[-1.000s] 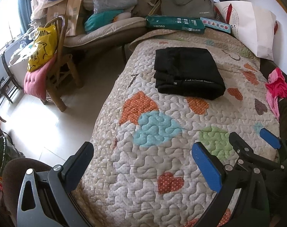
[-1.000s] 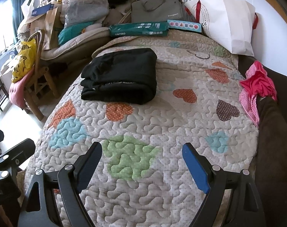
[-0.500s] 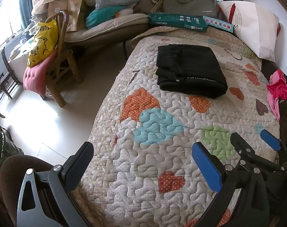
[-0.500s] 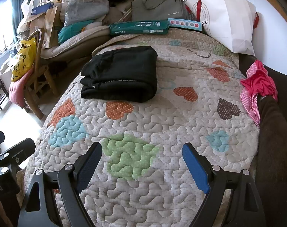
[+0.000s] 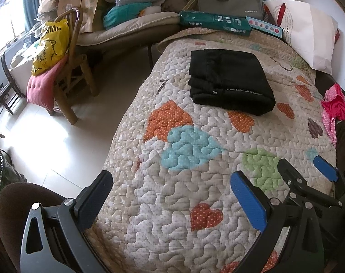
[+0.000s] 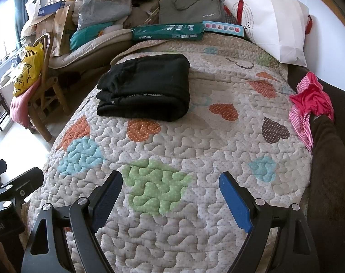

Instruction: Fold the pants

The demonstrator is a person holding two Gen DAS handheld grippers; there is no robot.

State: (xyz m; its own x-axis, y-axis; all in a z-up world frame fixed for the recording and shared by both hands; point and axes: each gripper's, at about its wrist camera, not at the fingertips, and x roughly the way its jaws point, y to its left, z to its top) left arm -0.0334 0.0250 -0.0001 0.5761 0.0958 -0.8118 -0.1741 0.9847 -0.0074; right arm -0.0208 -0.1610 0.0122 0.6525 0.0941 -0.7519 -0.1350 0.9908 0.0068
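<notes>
Both cameras have pulled back slightly from the folded black pants, which lie on the quilt near its far end. Left gripper and right gripper hover, fingers wide, empty.

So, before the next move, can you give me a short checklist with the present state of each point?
1. Pants folded into a compact stack: ok.
2. Pants fully on the quilt, not over its edge: ok.
3. Left gripper jaws open, holding nothing: ok.
4. Right gripper jaws open, holding nothing: ok.
5. Both grippers apart from the pants: ok.
6. Folds even on the far side of the stack: cannot tell.
</notes>
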